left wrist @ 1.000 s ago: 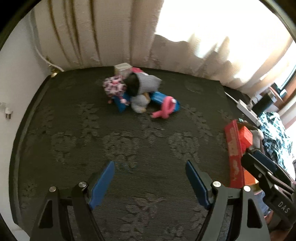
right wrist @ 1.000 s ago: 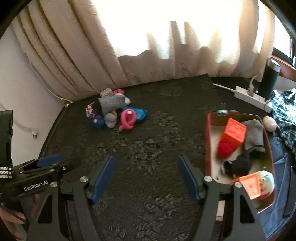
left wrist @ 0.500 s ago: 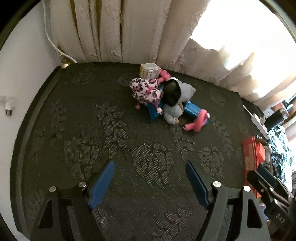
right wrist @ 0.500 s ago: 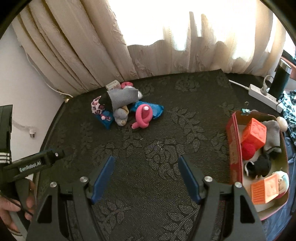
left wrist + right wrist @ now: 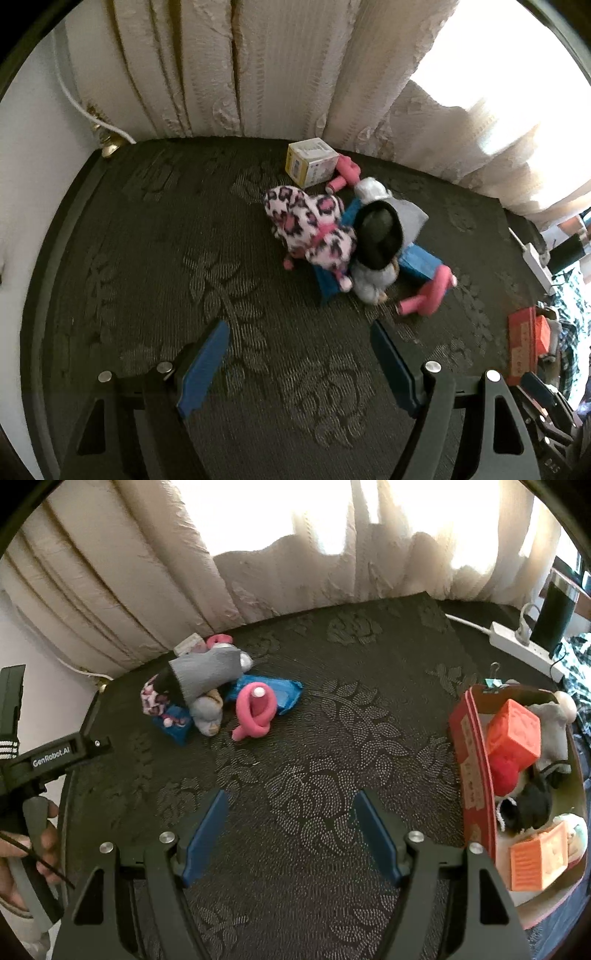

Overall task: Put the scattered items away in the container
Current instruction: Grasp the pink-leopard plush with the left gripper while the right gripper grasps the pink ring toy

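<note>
Left claw (image 5: 299,363) wide open, empty, right claw (image 5: 290,834) likewise

"GenRobot.AI" stands in white letters on the black body of the left gripper (image 5: 51,755), at nine o'clock in the right wrist view. The red box (image 5: 471,775) at three o'clock carries pale print along its side wall, too small to read. The small white carton (image 5: 312,166) at twelve o'clock in the left wrist view bears unreadable print.

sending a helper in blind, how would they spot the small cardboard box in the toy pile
On the dark floral-patterned cloth, look for the heap of toys near the cream curtain. The small pale cardboard cube box sits at the pile's curtain-side edge, beside a pink foam tube; it is the only hard, square-cornered thing there.
</note>
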The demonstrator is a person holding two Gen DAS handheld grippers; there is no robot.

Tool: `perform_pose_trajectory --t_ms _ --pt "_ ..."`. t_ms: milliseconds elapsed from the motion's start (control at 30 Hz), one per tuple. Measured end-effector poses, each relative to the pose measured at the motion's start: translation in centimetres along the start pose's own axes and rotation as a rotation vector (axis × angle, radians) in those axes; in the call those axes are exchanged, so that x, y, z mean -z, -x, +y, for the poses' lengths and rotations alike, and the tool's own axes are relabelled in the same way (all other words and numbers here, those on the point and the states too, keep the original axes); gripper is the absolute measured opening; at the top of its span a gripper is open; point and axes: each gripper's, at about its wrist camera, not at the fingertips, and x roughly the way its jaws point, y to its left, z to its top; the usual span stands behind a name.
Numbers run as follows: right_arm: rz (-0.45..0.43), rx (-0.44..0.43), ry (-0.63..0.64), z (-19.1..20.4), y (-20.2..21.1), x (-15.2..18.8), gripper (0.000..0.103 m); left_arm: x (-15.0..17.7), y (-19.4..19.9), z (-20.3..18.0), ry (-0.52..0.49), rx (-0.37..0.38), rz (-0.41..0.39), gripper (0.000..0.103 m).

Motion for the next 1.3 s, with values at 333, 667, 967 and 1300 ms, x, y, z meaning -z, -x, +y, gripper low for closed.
perform_pose_trajectory --t_ms 333,667,967,1300 --pt "0.043 0.0 -0.012 0.4 -3.4 -1.4 0.075 -4.0 -4.4 0.2 -0.106 0.0 0.021 0.081" --pt "0.066 -0.017 -0.023 1.3 -6.3 -3.1 0.075 -5.1 -6.9 -0.2 -0.149 0.069 0.051 0.081" --pt "0.063 -0.045 -0.008 2.9 -8.7 -5.2 0.075 -5.9 -8.7 0.4 -0.147 0.088 0.056 0.081" --pt "0.054 -0.048 -0.034 2.6 -11.3 -7.2 0.075 -5.5 -8.5 -0.2 -0.157 0.126 0.033 0.059"
